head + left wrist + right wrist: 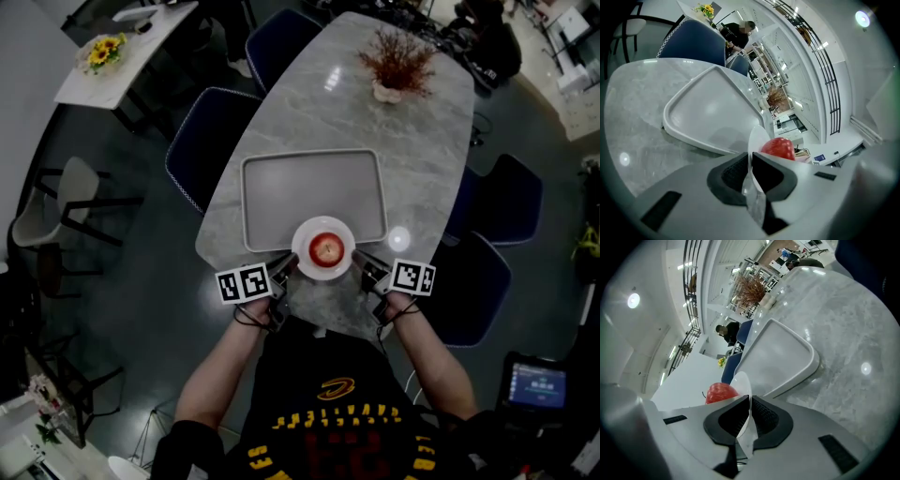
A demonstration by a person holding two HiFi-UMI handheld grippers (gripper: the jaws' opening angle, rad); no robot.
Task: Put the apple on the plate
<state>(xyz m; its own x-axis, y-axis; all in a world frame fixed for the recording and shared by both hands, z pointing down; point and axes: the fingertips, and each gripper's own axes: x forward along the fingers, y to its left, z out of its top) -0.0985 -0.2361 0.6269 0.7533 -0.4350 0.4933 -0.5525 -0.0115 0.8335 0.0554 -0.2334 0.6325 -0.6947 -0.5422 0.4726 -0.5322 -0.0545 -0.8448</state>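
- The apple (327,248) sits in the middle of the white plate (302,246), low in the centre of the head view.
- The plate overlaps the near edge of the grey tray (281,202), which lies on the marble table (422,141) just above it in the frame.
- The left gripper (284,272) meets the plate's rim from the lower left, and the right gripper (361,267) meets the opposite rim from the lower right.
- In the left gripper view the jaws are pinched together on the thin white rim, which runs edge-on between the dark pads (733,171). The red apple shows just past them, right of centre.
- In the right gripper view the jaws are likewise clamped on the rim, with the apple to the left of it and the tray filling the middle of the frame beyond.
- The plate seems to be carried between the two grippers, but from above I cannot tell whether its base touches the tray's edge or hangs clear of it.
- A dried plant (398,56) in a pale pot stands at the far end of the table, at the top of the head view.
- A dark blue chair (202,141) stands along the table's left edge.
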